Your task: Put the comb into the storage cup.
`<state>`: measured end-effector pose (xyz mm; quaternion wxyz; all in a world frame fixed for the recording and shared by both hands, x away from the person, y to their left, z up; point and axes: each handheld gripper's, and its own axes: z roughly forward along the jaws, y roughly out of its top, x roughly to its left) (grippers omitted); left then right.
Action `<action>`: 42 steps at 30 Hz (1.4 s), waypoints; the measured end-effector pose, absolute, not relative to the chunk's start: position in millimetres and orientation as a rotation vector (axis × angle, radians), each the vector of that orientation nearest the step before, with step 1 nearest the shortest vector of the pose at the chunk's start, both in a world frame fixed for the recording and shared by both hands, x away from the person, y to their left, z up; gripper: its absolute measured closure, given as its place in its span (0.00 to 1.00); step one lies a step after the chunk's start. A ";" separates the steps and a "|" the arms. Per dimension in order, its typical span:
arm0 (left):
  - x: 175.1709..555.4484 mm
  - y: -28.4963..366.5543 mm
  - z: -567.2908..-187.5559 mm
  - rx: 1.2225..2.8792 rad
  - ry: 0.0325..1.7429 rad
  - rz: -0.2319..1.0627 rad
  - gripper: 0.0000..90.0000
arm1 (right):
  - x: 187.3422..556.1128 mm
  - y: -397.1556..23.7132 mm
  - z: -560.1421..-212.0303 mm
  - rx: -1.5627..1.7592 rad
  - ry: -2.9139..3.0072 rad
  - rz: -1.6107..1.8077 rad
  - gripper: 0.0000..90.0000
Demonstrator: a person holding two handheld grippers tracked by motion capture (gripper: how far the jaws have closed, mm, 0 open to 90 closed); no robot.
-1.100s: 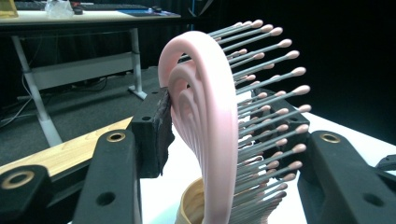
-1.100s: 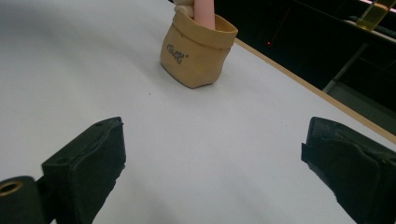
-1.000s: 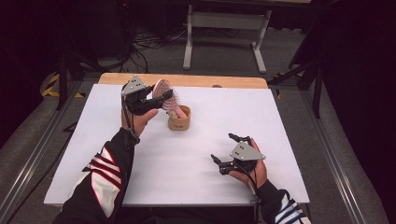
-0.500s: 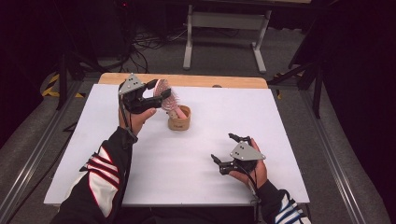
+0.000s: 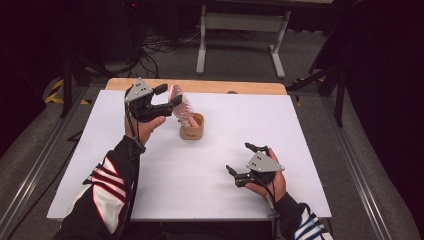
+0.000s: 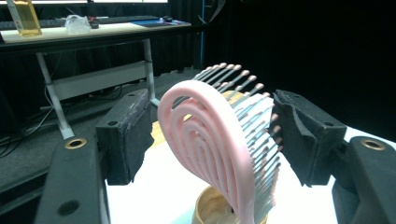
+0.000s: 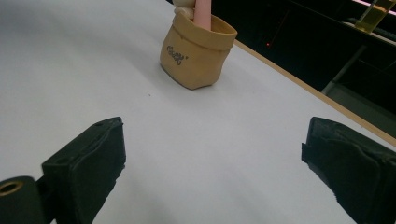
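Note:
A pink hairbrush (image 5: 181,106) stands handle-down in a small tan pouch (image 5: 192,128) at the back middle of the white table sheet (image 5: 200,175), its head leaning left. My left gripper (image 5: 169,95) brackets the brush head (image 6: 205,135). Its jaws have just been opening, and both pads (image 6: 126,135) now stand off the head with a gap on each side. My right gripper (image 5: 239,158) rests low at the front right, open with nothing between its fingers. In the right gripper view the pouch (image 7: 196,53) and the brush handle (image 7: 201,9) lie well ahead of it.
A wooden table edge (image 5: 225,86) shows beyond the sheet. Behind it stand a white desk frame (image 5: 240,22) and cables on the floor (image 5: 160,47). Metal rails (image 5: 35,170) run along both sides of the table.
The left gripper's jaws have spread apart and let go of the brush head, which stays leaning in the pouch. The right gripper has not moved.

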<state>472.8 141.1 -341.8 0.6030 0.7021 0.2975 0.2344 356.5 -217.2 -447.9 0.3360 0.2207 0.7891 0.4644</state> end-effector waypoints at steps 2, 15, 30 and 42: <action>472.4 140.9 -341.5 1.626 0.686 0.547 0.34 | 356.4 -217.1 -447.8 0.575 2.058 1.211 0.07; 466.9 141.3 -336.0 1.636 0.663 0.577 0.33 | 356.3 -217.1 -447.8 0.575 2.057 1.213 0.07; 460.6 142.0 -331.3 1.655 0.637 0.598 0.31 | 355.8 -216.9 -447.2 0.572 2.053 1.218 0.07; 452.2 146.8 -332.6 1.677 0.615 0.621 0.26 | 355.4 -216.4 -446.7 0.571 2.050 1.219 0.07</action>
